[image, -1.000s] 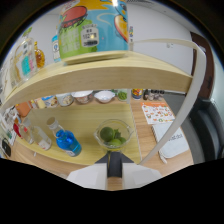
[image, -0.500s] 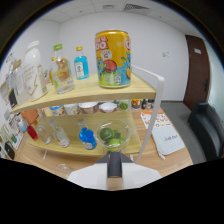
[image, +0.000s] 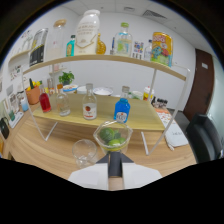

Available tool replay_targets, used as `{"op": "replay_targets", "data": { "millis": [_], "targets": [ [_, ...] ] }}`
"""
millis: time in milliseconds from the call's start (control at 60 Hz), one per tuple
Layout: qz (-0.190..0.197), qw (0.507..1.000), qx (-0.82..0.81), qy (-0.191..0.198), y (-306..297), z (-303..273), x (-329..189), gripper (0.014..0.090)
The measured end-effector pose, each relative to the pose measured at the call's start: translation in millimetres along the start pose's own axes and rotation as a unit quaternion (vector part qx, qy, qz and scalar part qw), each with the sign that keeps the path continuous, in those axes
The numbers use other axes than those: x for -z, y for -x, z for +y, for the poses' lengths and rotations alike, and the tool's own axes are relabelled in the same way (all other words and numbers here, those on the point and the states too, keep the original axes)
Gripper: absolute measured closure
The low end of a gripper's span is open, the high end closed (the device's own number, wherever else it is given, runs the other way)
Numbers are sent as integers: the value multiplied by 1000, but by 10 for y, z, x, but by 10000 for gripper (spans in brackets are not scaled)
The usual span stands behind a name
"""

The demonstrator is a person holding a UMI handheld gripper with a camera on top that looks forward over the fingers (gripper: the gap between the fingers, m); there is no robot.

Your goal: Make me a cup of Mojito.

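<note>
While you hold the gripper (image: 115, 172) low over the wooden table (image: 30, 150), an empty glass (image: 84, 151) stands just left of its tip. A clear cup of limes (image: 113, 138) sits right ahead of it, touching or nearly so. Further right, behind, stands a blue bottle (image: 121, 109). You cannot tell whether the fingers are spread or closed.

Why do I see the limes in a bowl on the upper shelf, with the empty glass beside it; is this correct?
Not quite. The gripper view shows the bowl of limes on the wooden table just ahead of the fingers, not on the upper shelf. The empty glass does stand beside it.
</note>
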Motion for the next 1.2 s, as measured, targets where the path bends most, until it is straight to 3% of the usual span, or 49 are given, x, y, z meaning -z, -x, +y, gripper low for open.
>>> {"op": "replay_targets", "data": {
  "millis": [183,383,517,900,1067,1200],
  "targets": [
    [69,982,170,-43,-152,-211,-40,889],
    [121,914,376,-89,-259,-539,-16,892],
    [121,842,512,-116,-159,-698,1,892],
    [94,653,739,-137,112,-681,-156,891],
    [87,630,758,-145,170,-686,-147,892],
    [86,647,743,-148,167,-681,-142,890]
  ]
}}
